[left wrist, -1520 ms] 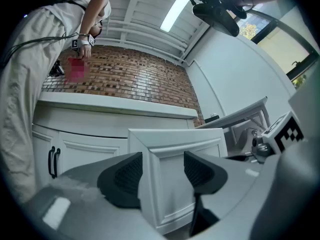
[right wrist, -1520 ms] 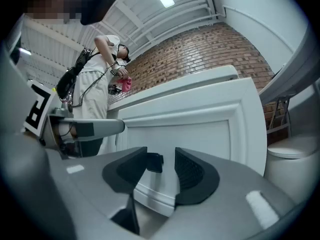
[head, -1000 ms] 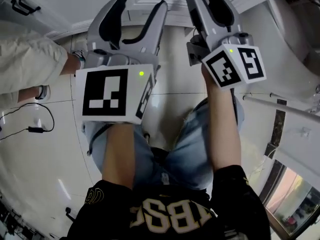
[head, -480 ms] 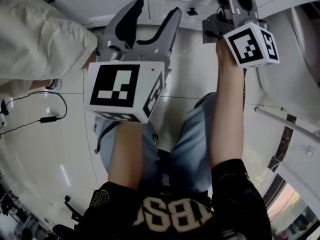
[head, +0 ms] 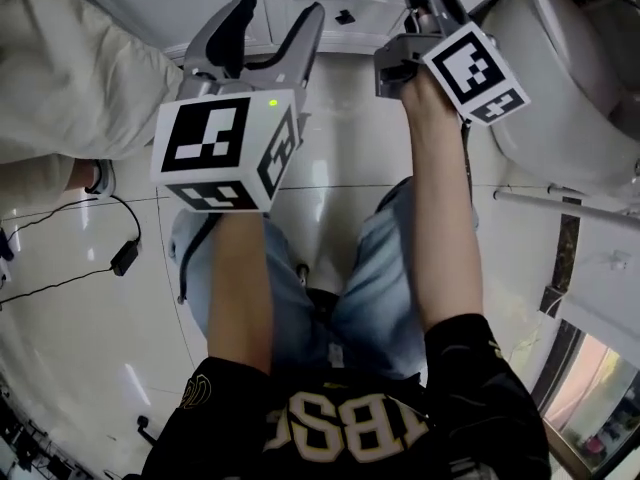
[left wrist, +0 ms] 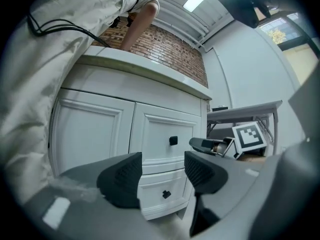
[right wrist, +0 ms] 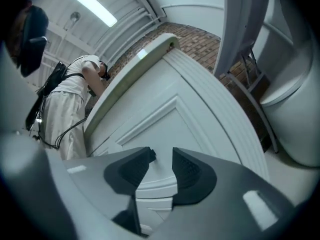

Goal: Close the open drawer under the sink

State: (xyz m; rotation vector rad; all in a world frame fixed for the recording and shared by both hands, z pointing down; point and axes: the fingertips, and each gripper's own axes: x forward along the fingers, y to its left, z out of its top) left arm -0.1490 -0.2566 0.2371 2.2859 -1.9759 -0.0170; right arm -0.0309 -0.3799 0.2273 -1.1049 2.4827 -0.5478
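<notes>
Since the drawer [left wrist: 172, 186] sits at the very bottom of the white cabinet [left wrist: 95, 129], low between the spread jaws in the left gripper view and seemingly a little proud of the cabinet face, we judge the main risk to be a push in the wrong place. The right gripper [right wrist: 163, 165] has its jaws drawn together to a thin slit with nothing in it. That is a sensible shape for pushing, yet its own view frames the panel above, with the open drawer only at the lower edge of its sight. If we drive forward on that line, we press a front that is already shut and the drawer does not move. If we drop down and meet its small black knob [left wrist: 165, 194] instead of the flat front, the narrow tip may skid off. A push near one corner could skew the drawer and jam it partway, and too hard a shove would slam it.

The left gripper [left wrist: 162, 173] hangs with its jaws wide apart and empty, aimed at the same front, so we could snag the knob or catch a jaw in the closing gap. A person [left wrist: 75, 44] in pale clothes stands at the counter just beside us, and a wide swing of the left arm could bump them.
</notes>
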